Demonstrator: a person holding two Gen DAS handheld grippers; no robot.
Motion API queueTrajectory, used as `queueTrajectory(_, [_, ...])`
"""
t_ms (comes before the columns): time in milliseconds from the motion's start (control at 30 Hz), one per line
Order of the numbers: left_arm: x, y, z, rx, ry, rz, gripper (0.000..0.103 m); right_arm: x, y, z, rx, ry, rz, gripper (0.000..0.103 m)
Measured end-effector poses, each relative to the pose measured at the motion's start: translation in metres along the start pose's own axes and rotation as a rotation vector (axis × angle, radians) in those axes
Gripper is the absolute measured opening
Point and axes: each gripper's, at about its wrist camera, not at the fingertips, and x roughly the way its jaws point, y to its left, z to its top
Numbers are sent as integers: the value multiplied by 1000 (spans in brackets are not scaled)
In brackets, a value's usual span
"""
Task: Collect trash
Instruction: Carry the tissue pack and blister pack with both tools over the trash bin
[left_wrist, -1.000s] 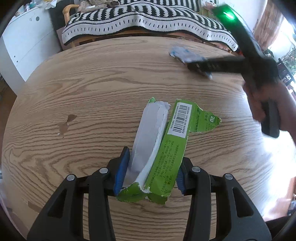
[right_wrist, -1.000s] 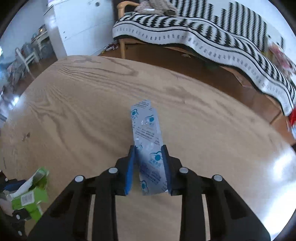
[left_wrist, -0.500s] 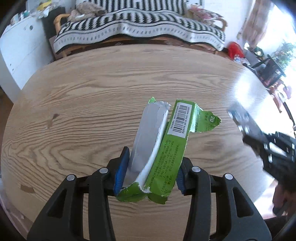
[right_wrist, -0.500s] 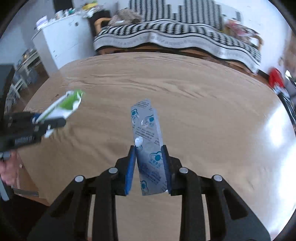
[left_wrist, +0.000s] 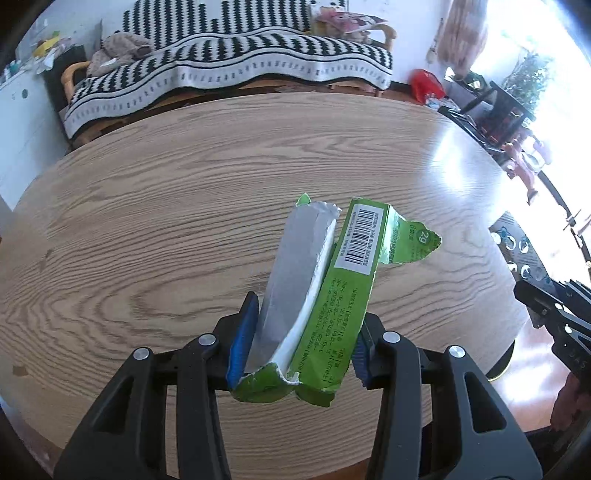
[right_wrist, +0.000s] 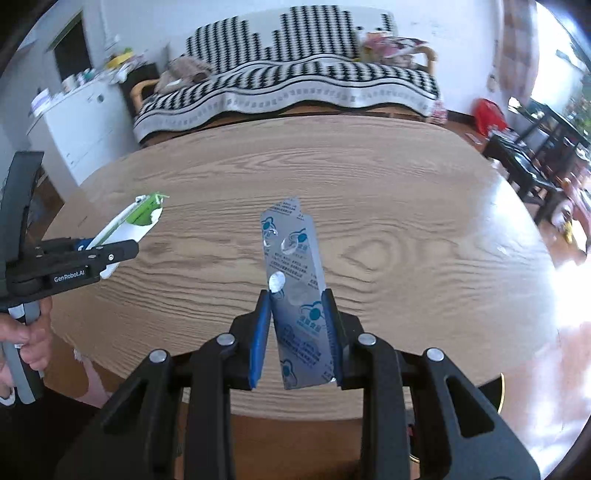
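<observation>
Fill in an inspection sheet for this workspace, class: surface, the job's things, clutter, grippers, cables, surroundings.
Surface: round wooden table, nothing lying on the part in view.
Job's things: torn green carton and silver blister pack, both held above the table.
Clutter: nothing seen.
Grippers: left gripper shut on the carton; right gripper shut on the blister pack.
Cables: nothing seen.
Surroundings: sofa with black-and-white blanket, white cabinet, red bag on the floor.
</observation>
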Motion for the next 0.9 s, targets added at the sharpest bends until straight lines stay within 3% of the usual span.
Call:
queueTrajectory(267, [3, -64, 11, 62, -21, -116, 44, -36, -81, -21, 161, -45, -92, 28])
queueTrajectory(500, [6, -165, 5, 224, -44, -264, 44, -71, -163, -57, 340, -58, -191, 28])
queueTrajectory(733, [14, -266, -31, 410, -20, -422, 44, -90, -232, -102, 529, 2, -272, 28])
queueTrajectory(900, [21, -305, -50, 488, 7, -486, 44, -86, -258, -121, 633, 68, -279, 29])
